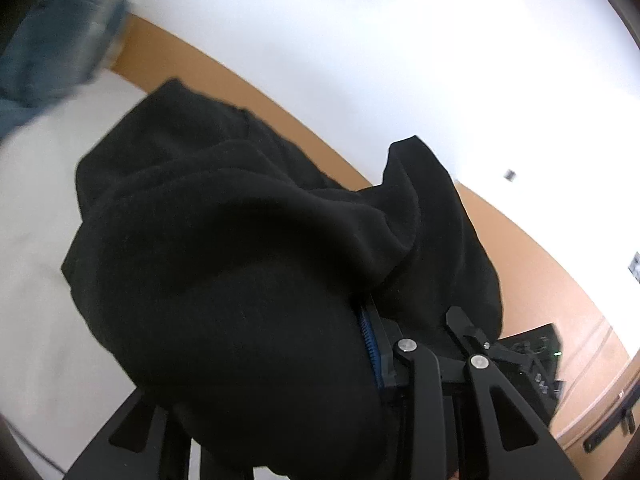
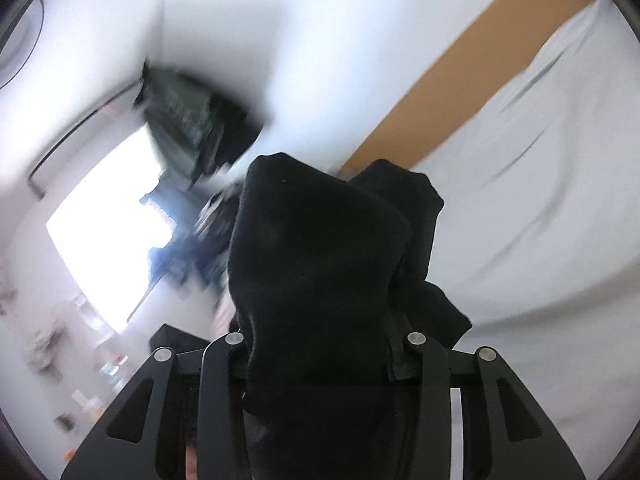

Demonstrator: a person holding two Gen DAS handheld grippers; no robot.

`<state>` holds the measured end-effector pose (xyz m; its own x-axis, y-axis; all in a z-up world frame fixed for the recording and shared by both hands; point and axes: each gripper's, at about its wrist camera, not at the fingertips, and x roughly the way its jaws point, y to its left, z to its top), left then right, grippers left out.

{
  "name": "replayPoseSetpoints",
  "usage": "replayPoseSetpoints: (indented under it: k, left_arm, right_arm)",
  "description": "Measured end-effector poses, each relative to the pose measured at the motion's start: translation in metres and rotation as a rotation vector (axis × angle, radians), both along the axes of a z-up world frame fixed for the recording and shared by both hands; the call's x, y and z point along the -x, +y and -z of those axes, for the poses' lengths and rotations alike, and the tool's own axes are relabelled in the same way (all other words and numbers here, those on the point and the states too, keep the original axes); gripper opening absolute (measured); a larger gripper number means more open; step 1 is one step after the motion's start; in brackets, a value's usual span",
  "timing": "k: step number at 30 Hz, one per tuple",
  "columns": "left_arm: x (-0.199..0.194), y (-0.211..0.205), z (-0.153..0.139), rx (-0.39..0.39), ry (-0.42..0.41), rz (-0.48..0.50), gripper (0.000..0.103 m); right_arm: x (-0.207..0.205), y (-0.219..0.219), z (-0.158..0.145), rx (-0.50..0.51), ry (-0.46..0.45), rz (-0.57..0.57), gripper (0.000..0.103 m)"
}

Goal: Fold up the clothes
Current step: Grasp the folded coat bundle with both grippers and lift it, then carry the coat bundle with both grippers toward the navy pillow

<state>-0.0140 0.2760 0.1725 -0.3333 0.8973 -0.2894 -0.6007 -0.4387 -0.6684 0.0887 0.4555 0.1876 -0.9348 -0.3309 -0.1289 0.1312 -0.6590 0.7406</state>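
A black garment [image 1: 224,240] fills the left wrist view, bunched over the white bed sheet [image 1: 36,216]. My left gripper [image 1: 408,320] is shut on a fold of it, and cloth drapes over its fingers and hides the tips. In the right wrist view the same black garment [image 2: 316,264] hangs in a thick bundle between and over the fingers. My right gripper [image 2: 324,332] is shut on that bundle, lifted above the white sheet [image 2: 540,200]. Both views are blurred by motion.
An orange-brown headboard [image 1: 248,92] runs behind the bed under a white wall. Blue denim cloth [image 1: 52,40] lies at the far left. A dark device [image 1: 536,360] sits beside the bed. A bright window [image 2: 108,232] and a dark blurred object [image 2: 192,124] appear in the right wrist view.
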Motion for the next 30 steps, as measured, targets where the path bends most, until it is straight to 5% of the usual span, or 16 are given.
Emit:
replayPoseSetpoints:
  k: [4, 10, 15, 20, 23, 27, 30]
  left_arm:
    - [-0.021, 0.117, 0.005, 0.002, -0.002, 0.134, 0.034]
    - [-0.065, 0.297, 0.059, 0.214, 0.038, 0.288, 0.033]
    - [-0.072, 0.335, 0.115, 0.159, -0.003, 0.289, 0.038]
    - [-0.047, 0.336, 0.121, 0.156, -0.089, 0.311, 0.049]
    - [-0.056, 0.334, 0.115, 0.156, -0.064, 0.302, 0.057]
    - [-0.056, 0.331, 0.11, 0.174, -0.02, 0.247, 0.068]
    - [-0.055, 0.329, 0.114, 0.172, -0.02, 0.204, 0.074]
  right_arm:
    - [-0.054, 0.07, 0.011, -0.028, -0.112, 0.254, 0.04]
    - [-0.131, 0.176, 0.036, -0.05, -0.3, 0.633, 0.041]
    - [-0.153, 0.224, 0.089, -0.054, -0.452, 0.801, 0.048]
    - [-0.146, 0.215, 0.089, -0.144, -0.486, 0.848, 0.067]
    - [-0.159, 0.196, 0.077, -0.202, -0.438, 0.951, 0.067]
    - [-0.182, 0.168, 0.058, -0.272, -0.348, 1.107, 0.081]
    - [-0.183, 0.148, 0.046, -0.372, -0.256, 1.129, 0.082]
